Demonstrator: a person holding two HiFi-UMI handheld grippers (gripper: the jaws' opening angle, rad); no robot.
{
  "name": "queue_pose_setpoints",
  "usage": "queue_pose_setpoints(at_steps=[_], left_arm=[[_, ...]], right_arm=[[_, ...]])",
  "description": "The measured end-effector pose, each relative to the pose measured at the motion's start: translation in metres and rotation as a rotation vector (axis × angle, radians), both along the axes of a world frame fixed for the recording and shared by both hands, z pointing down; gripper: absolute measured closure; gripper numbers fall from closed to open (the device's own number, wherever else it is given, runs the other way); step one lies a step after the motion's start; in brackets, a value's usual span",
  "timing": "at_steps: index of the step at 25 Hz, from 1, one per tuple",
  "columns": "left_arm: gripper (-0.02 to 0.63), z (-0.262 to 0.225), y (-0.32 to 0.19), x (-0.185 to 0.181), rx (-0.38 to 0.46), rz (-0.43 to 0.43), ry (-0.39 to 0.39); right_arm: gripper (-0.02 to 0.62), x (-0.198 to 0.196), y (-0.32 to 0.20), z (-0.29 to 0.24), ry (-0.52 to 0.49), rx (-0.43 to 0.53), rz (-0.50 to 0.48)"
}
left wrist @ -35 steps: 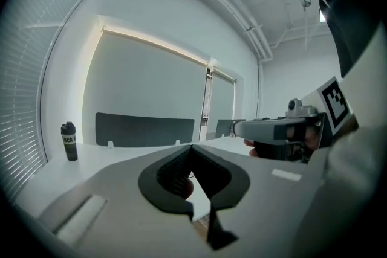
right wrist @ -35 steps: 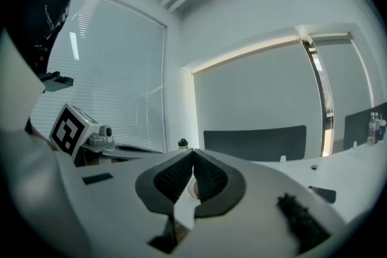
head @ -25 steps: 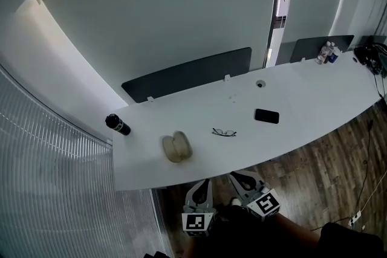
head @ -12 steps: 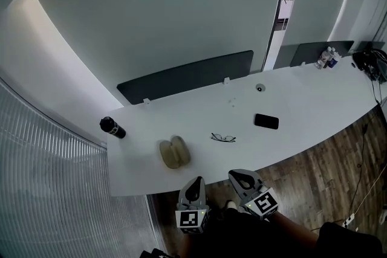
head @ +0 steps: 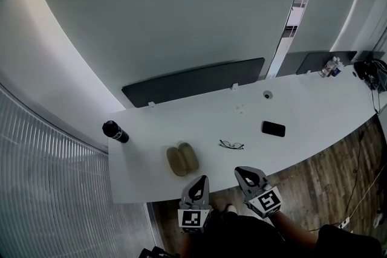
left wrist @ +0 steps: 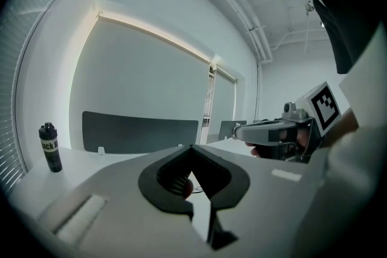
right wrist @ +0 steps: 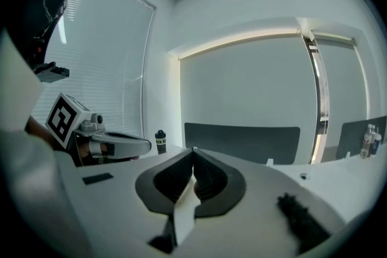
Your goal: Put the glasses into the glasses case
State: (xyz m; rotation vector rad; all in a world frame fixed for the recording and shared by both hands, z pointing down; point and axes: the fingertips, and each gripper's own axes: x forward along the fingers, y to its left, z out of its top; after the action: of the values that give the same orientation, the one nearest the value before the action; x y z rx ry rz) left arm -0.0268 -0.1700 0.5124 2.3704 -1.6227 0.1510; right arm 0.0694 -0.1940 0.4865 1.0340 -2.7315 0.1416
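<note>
The thin dark-framed glasses lie on the white table, near its front edge. To their left the tan glasses case lies open with nothing in it. My left gripper is at the front edge just below the case, shut and holding nothing. Level with it, my right gripper hangs just below the glasses, also shut and holding nothing. In the left gripper view the jaws meet at their tips, with the right gripper beside them. In the right gripper view the jaws also meet.
A black phone lies to the right of the glasses. A black bottle stands at the table's left end, and small bottles at the far right. Dark panels run along the back edge. Below the front edge is wooden floor.
Both grippers have come forward to the table's front edge, still shut. The table and the things on it now sit nearer in the head view.
</note>
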Motion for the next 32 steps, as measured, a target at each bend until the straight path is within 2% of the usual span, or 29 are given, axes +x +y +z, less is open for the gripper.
queue_pose_setpoints(at_steps=[5,10,14,16,18,21,27,32], left_arm=[[0.598,0.013,-0.011,-0.025,-0.042,-0.006,0.012],[0.598,0.016,-0.025,-0.046,-0.040,0.003,-0.004],[0.598,0.040,-0.029,-0.055,-0.053,0.019,-0.049],[0.598,0.041,-0.038,-0.059,-0.080,-0.009,-0.055],[0.598,0.038,-0.053,-0.064,-0.097,-0.047,-0.054],[0.598,0.032,-0.073,-0.062,-0.097,-0.075,-0.065],[0.598,0.042,-0.097,-0.049,-0.132,-0.099,-0.101],[0.598,0.046,-0.106,-0.038,-0.158,-0.133,-0.117]], right_arm=[[0.588,-0.014,-0.017,0.001,0.023,-0.009,0.034],[0.588,-0.025,-0.033,0.003,0.034,-0.003,0.054],[0.588,-0.020,-0.042,0.023,0.019,-0.046,0.087],[0.588,-0.016,-0.049,0.032,0.032,-0.071,0.078],[0.588,-0.018,-0.063,0.042,0.061,-0.085,0.034],[0.588,-0.018,-0.085,0.058,0.131,-0.052,-0.051],[0.588,0.003,-0.125,0.119,0.333,-0.017,-0.187],[0.588,0.020,-0.148,0.186,0.531,-0.009,-0.387]])
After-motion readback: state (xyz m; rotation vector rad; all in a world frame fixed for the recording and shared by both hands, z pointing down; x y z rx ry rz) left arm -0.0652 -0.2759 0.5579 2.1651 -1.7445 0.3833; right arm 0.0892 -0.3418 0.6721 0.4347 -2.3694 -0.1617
